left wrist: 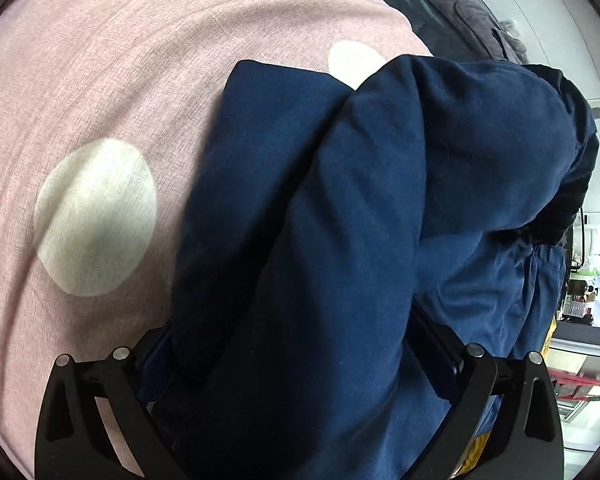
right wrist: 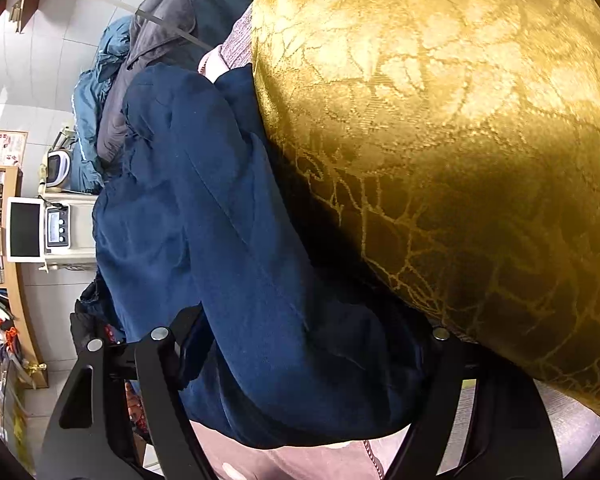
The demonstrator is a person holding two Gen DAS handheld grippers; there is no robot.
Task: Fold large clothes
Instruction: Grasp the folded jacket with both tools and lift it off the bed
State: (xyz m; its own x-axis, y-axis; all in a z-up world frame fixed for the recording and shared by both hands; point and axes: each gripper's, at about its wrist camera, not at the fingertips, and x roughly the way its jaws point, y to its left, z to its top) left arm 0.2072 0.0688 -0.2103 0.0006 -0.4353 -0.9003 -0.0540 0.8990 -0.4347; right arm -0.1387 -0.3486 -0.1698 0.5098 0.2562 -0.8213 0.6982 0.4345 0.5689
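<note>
Navy garment (left wrist: 340, 220) bunched between both tongs, above pink polka-dot sheet (left wrist: 80, 80). Left tongs (left wrist: 296, 356) clamped on thick fold. Right tongs (right wrist: 300, 340) clamped on another bundle, pressed beside gold patterned cushion (right wrist: 460, 120). Grey jacket (right wrist: 156, 40) heaped beyond.

R gripper (right wrist: 300, 364) clamped on bunched navy garment (right wrist: 204, 220), fabric filling gap btwn fingers. Gold patterned cushion (right wrist: 460, 120) touching garment on its right. Grey jacket (right wrist: 160, 40) behind; white monitor (right wrist: 24, 230) far left.
</note>
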